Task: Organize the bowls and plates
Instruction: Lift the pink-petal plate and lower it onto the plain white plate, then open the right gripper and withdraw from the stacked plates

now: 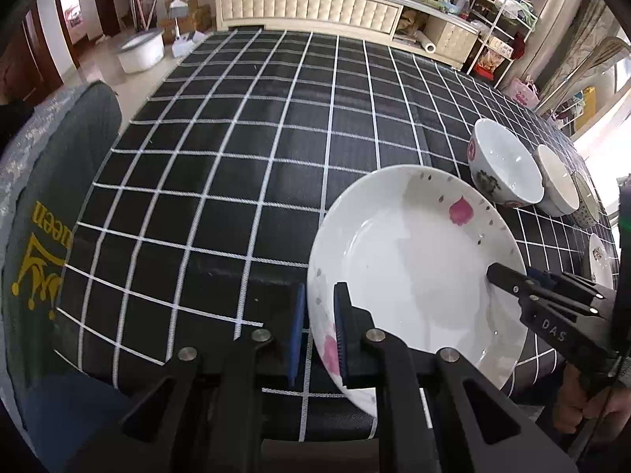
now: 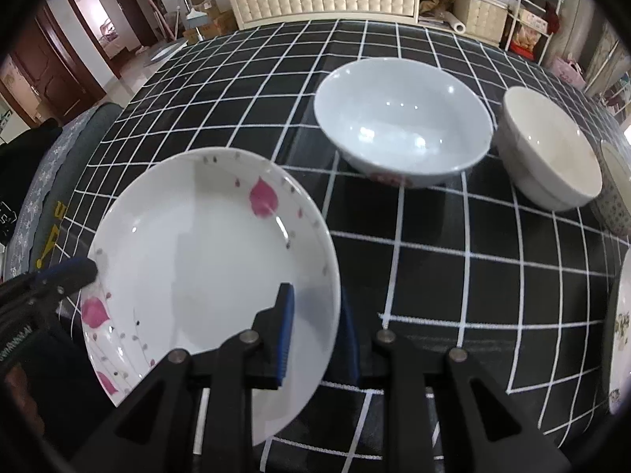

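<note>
A white plate with pink petals (image 1: 414, 260) (image 2: 213, 260) sits over the near part of the black checked tablecloth (image 1: 236, 149). My left gripper (image 1: 321, 289) is shut on its left rim, one finger under and one on top; its tip (image 2: 81, 270) shows in the right wrist view. My right gripper (image 2: 315, 293) is shut on the opposite rim, and it reaches in from the right (image 1: 503, 276) in the left wrist view. Beyond the plate stand a large white bowl with a red pattern (image 1: 508, 165) (image 2: 402, 118) and a cream bowl (image 1: 556, 181) (image 2: 548, 153).
A patterned bowl (image 1: 587, 201) (image 2: 617, 197) and a second flowered plate (image 1: 601, 254) (image 2: 621, 335) lie at the right edge. A chair with a grey cover (image 1: 51, 197) stands at the table's left side. A cream cabinet (image 1: 311, 8) runs behind the table.
</note>
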Available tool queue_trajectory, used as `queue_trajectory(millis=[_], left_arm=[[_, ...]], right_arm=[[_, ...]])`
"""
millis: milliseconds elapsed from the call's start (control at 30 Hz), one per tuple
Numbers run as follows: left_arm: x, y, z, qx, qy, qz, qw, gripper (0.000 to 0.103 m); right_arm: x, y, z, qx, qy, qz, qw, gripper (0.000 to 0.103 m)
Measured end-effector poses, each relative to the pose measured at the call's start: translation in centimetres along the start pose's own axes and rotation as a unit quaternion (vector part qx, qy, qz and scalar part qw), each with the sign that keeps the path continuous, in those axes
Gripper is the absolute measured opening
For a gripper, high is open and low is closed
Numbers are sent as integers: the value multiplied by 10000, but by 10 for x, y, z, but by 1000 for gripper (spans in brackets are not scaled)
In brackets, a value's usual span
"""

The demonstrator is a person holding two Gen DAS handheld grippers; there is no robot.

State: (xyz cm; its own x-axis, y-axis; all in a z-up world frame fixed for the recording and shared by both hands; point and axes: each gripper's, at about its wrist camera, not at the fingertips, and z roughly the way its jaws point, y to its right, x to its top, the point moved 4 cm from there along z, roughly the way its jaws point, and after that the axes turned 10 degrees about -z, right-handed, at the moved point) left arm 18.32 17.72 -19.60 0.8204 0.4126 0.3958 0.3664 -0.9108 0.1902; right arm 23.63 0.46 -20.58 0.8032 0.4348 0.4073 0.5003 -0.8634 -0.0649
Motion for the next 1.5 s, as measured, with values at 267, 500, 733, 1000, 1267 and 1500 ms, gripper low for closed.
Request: queue_trajectory(millis=[267, 500, 733, 1000, 1267, 1500], left_arm=[[-3, 10, -28, -13, 295, 6, 9996, 20], [-6, 46, -65, -242, 762, 301, 9963, 42], [-13, 84, -87, -348, 1114, 570, 9915, 61], [-24, 118, -104, -475, 1390, 786, 9860, 70], [-36, 153, -126, -550, 1578, 1087, 9799, 77], [-40, 183, -141, -803, 1708, 1191, 9748, 80]], right_arm=[[-5, 5, -34, -113, 373, -21, 9992, 55], [-8, 18, -91, -523, 1030, 36, 9933, 72], [-8, 30, -130, -601, 1523, 112, 9864, 90], [-24, 35, -157, -683, 1890, -238, 9793, 90], [-32, 53, -190, -734, 2323, -51, 9699, 90], [-40, 72, -206, -834, 2349, -42, 9684, 90]])
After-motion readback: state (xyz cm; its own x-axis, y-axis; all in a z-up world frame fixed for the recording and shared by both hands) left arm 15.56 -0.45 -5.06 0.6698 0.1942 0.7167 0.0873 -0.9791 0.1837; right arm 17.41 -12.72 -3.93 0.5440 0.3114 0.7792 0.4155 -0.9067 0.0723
